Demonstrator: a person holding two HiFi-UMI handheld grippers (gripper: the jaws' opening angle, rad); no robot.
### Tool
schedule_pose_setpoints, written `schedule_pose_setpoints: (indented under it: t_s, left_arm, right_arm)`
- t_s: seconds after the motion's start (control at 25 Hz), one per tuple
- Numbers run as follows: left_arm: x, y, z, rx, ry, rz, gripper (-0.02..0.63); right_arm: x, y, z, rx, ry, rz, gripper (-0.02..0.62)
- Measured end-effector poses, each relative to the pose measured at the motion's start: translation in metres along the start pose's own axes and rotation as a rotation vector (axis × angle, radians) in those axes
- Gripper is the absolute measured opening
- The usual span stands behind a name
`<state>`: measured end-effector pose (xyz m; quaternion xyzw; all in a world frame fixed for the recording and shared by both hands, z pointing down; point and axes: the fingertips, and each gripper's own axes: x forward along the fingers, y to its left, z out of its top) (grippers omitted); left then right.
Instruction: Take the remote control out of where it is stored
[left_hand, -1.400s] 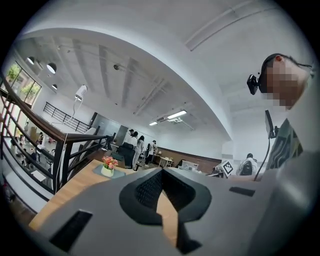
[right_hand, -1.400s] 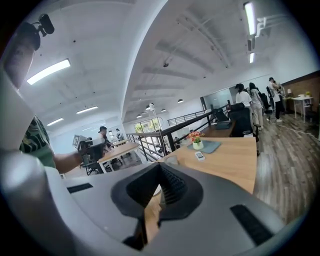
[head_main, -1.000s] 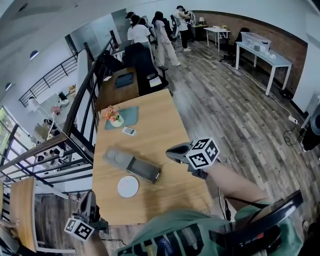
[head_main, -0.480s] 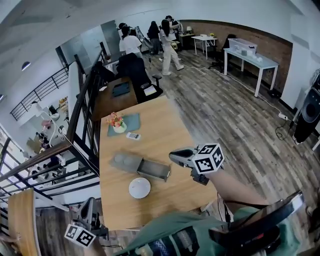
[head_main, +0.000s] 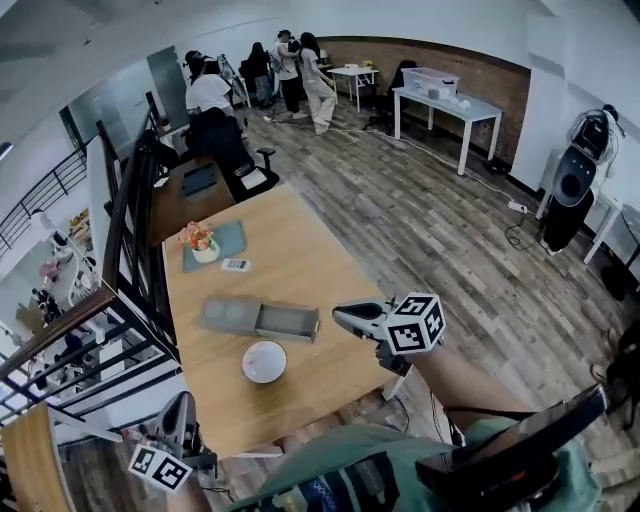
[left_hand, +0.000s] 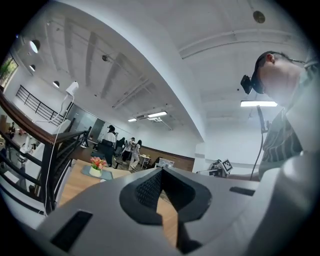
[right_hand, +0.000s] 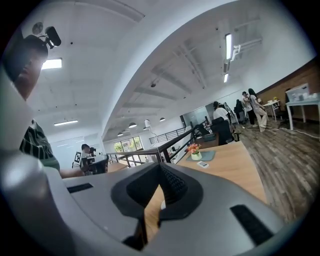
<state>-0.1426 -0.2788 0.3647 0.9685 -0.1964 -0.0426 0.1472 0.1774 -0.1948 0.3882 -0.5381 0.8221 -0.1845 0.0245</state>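
A grey storage box (head_main: 228, 314) lies on the wooden table (head_main: 300, 260), its drawer (head_main: 286, 322) pulled out to the right. I cannot make out what is inside the drawer. A small white flat device (head_main: 235, 265) lies apart from the box, near the flower pot. My right gripper (head_main: 340, 317) hovers just right of the drawer, jaws together and empty; in the right gripper view (right_hand: 161, 168) it points along the table. My left gripper (head_main: 180, 415) hangs off the table's near left corner, its jaws (left_hand: 161, 171) closed on nothing.
A white round dish (head_main: 264, 361) sits in front of the box. A flower pot (head_main: 204, 245) stands on a teal mat (head_main: 228, 238) at the back. A black railing (head_main: 120, 240) runs along the table's left. People stand far behind by desks.
The head view has swung and pulled back, showing more floor on the right. Both grippers keep about the same places by the table, and the drawer stays pulled out.
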Motion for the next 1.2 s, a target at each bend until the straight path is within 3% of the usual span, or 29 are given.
schedule_pose_setpoints:
  t_s: [0.16, 0.36, 0.6, 1.2]
  left_arm:
    - [0.021, -0.028, -0.006, 0.012, -0.015, -0.040, -0.009]
    - [0.045, -0.062, -0.024, -0.037, -0.033, -0.032, -0.009]
    - [0.083, -0.101, -0.039, -0.034, -0.019, -0.067, -0.009]
    - [0.090, -0.109, -0.046, -0.033, 0.005, -0.050, -0.009]
  right_arm:
    - [-0.033, -0.001, 0.009, -0.041, -0.035, -0.002, 0.005]
    - [-0.069, -0.017, 0.004, -0.069, 0.008, 0.013, 0.005]
    - [-0.107, -0.048, -0.003, -0.059, 0.022, -0.007, 0.005]
    - [-0.112, -0.059, -0.006, -0.051, 0.008, 0.014, 0.005]
